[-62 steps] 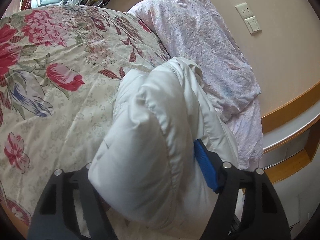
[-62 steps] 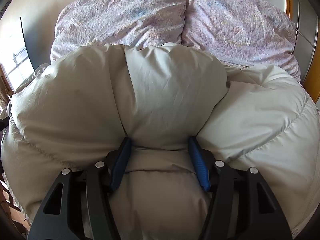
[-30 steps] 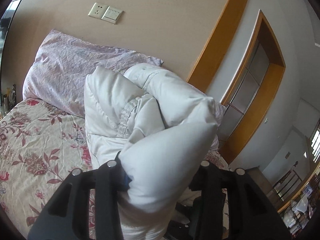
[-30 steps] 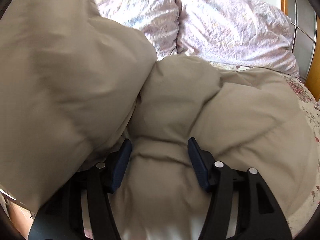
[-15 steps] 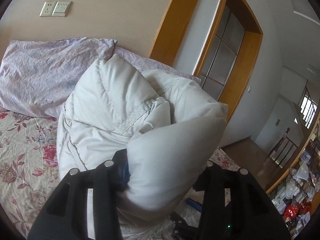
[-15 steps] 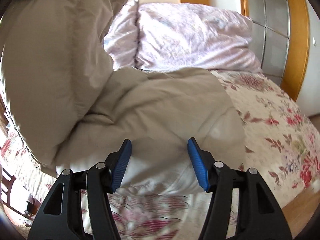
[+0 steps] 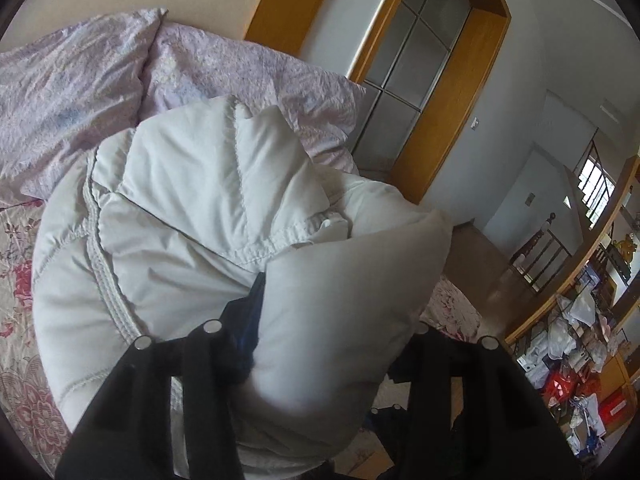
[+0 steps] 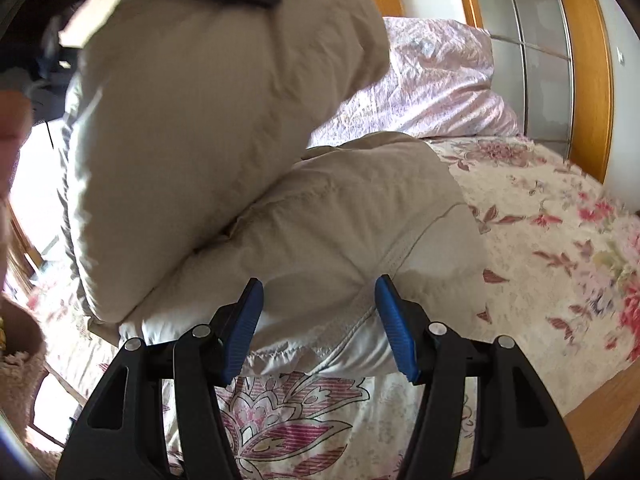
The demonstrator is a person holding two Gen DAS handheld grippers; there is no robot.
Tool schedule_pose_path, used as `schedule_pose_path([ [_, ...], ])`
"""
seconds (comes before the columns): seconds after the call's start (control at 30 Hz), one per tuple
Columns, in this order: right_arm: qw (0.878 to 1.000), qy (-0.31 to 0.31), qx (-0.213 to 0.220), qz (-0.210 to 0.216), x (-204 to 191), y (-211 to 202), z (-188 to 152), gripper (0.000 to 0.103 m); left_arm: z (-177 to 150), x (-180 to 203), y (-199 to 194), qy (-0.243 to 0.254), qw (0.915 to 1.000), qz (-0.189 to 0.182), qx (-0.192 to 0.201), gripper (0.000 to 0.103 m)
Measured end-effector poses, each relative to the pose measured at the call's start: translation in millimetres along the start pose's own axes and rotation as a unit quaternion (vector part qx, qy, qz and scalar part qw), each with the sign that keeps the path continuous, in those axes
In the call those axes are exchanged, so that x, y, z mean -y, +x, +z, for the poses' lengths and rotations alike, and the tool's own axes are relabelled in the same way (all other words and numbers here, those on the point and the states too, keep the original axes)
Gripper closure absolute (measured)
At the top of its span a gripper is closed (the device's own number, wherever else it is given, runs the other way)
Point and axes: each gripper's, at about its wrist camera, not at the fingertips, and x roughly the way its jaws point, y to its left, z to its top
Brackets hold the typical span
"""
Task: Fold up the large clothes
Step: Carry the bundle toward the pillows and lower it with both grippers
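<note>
A puffy white down jacket (image 7: 192, 216) lies bunched on the floral bed. My left gripper (image 7: 336, 320) is shut on a thick fold of the jacket and holds it lifted; the fabric bulges between the fingers and hides the right pad. In the right wrist view the jacket (image 8: 224, 120) looks beige, one part raised at upper left and a lower part (image 8: 352, 248) resting on the bed. My right gripper (image 8: 320, 320) is open and empty, its blue pads just in front of the jacket's near edge, not touching it.
Two lilac pillows (image 7: 80, 80) (image 8: 432, 80) lie at the head of the bed. The floral quilt (image 8: 560, 240) spreads to the right. A wooden door frame (image 7: 452, 92) and cluttered shelves (image 7: 580, 340) stand beyond the bed. The bed's wooden edge (image 8: 600, 400) is at lower right.
My right gripper let go of the jacket and drew back toward the bed's near edge. My left gripper swung right and tilted, still holding the lifted fold.
</note>
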Motion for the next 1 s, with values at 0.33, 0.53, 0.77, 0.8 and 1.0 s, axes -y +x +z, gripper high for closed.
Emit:
schedule_pose_path([
  [0.33,0.999,0.024,0.019,0.014,11.8,1.2,-11.3,0.042,5.2,5.0,36.3,-0.03,0.992,-0.09,-0.084,0.026],
  [0.53,1.0,0.011,0.016,0.001,10.6,4.6,-12.2,0.042,31.7,-6.0,-25.5,-0.05,0.9859,-0.155,-0.036,0.015],
  [0.77,1.0,0.002,0.007,-0.013,8.0,6.6,-11.7,0.042,34.6,-45.2,-74.9,0.01,0.9916,0.107,0.072,0.012],
  [0.8,1.0,0.001,0.006,-0.014,6.6,6.5,-12.2,0.042,32.9,-54.6,-73.7,0.014,0.987,0.14,0.077,0.012],
  [1.0,1.0,0.002,0.002,-0.022,5.6,7.8,-13.1,0.041,23.2,-93.5,-36.8,0.01,0.9818,0.186,0.04,0.013],
])
